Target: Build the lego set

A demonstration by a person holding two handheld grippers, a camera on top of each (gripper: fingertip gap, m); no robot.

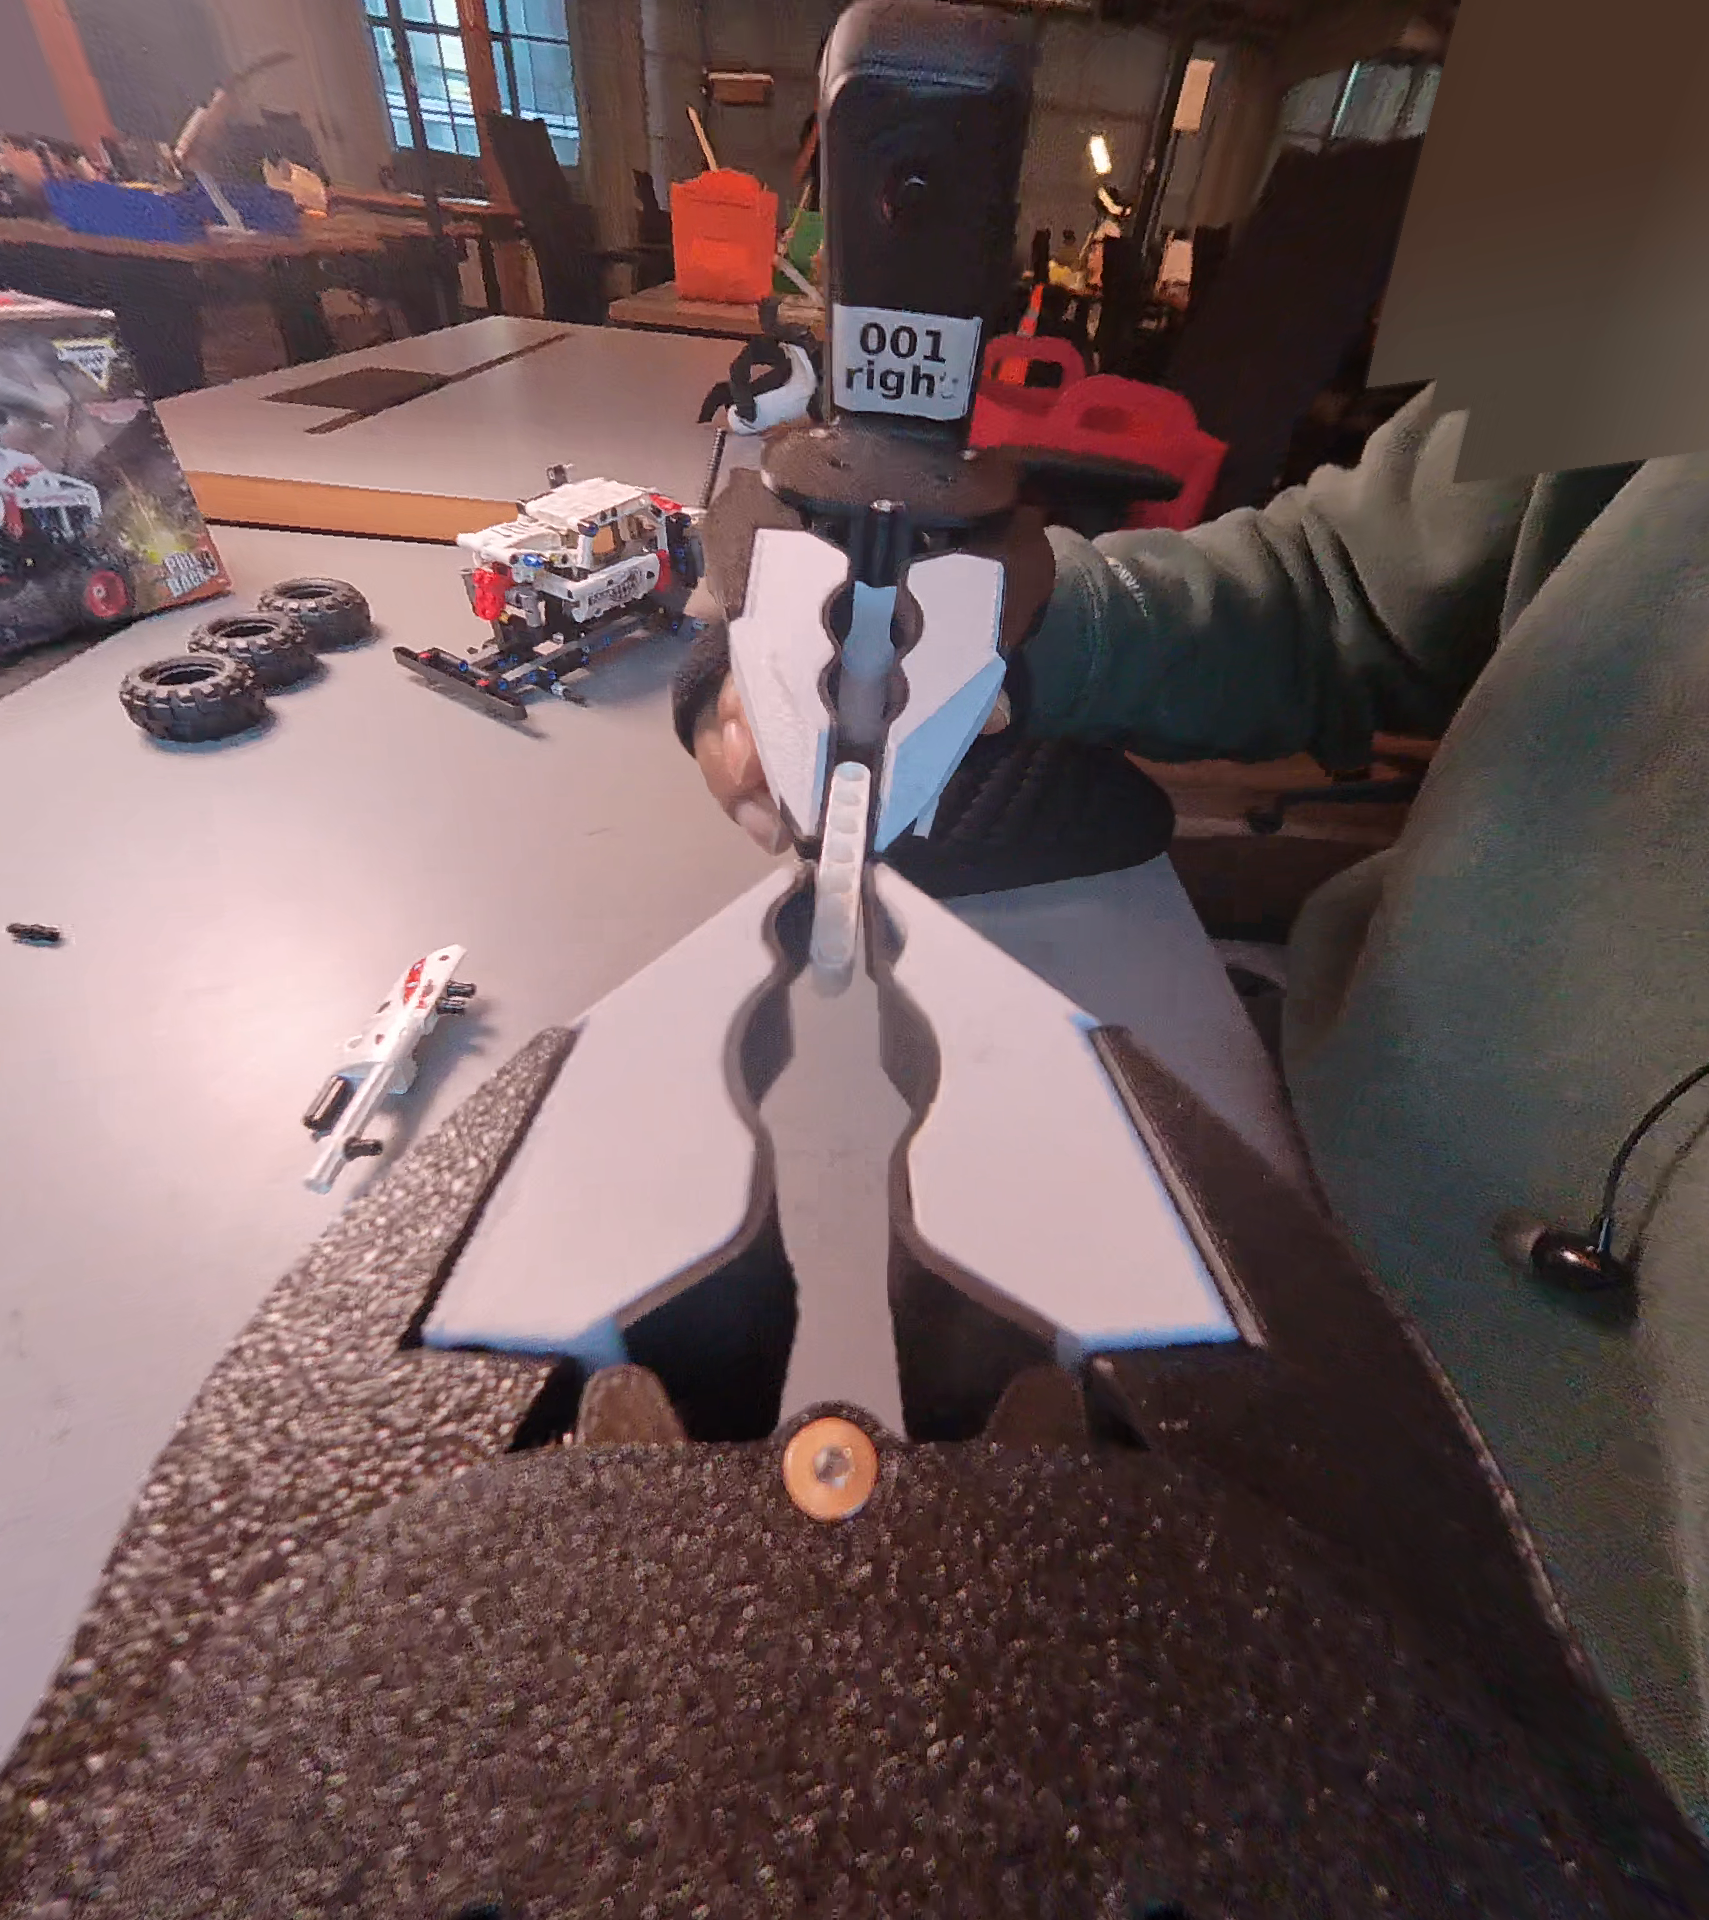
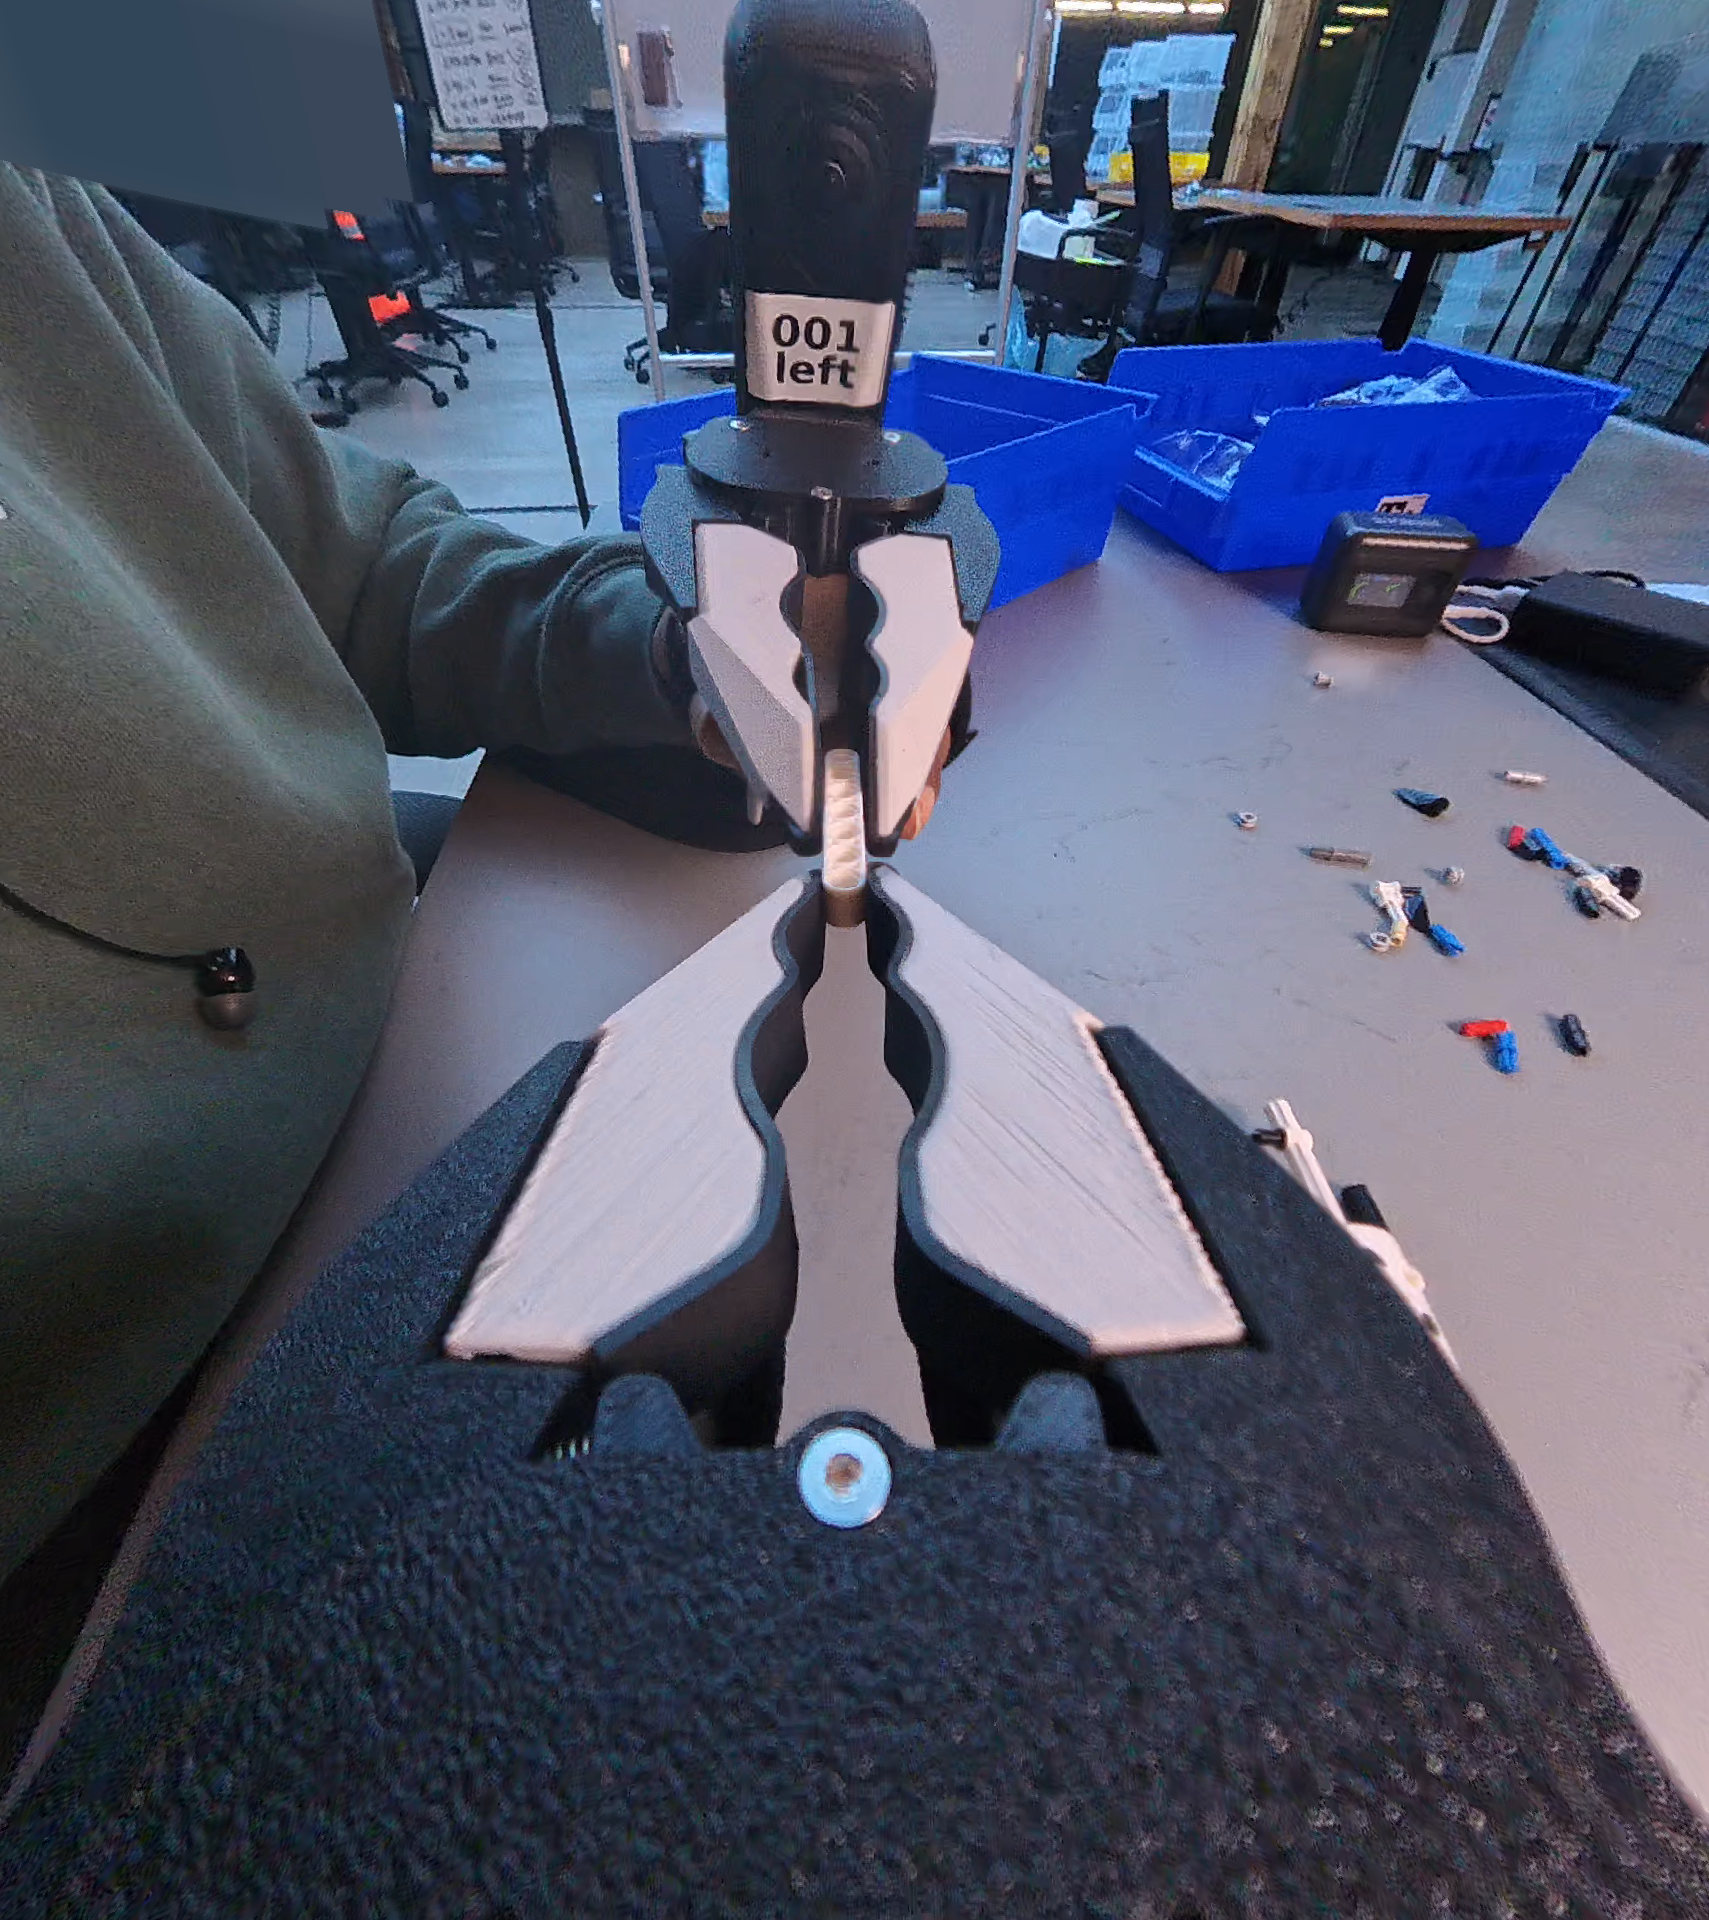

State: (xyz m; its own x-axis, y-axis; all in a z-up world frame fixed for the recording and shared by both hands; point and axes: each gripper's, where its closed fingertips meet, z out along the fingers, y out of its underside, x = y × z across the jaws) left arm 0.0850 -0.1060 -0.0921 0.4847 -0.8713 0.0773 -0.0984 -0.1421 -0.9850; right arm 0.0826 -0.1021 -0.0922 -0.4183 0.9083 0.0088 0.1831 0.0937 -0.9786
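- Left claw and right claw each pinched an end of a white holed plastic beam above the grey counter.
- Beyond the beam stood a half-built white truck; workshop desks behind.

Opposed close wrist views, shared beam
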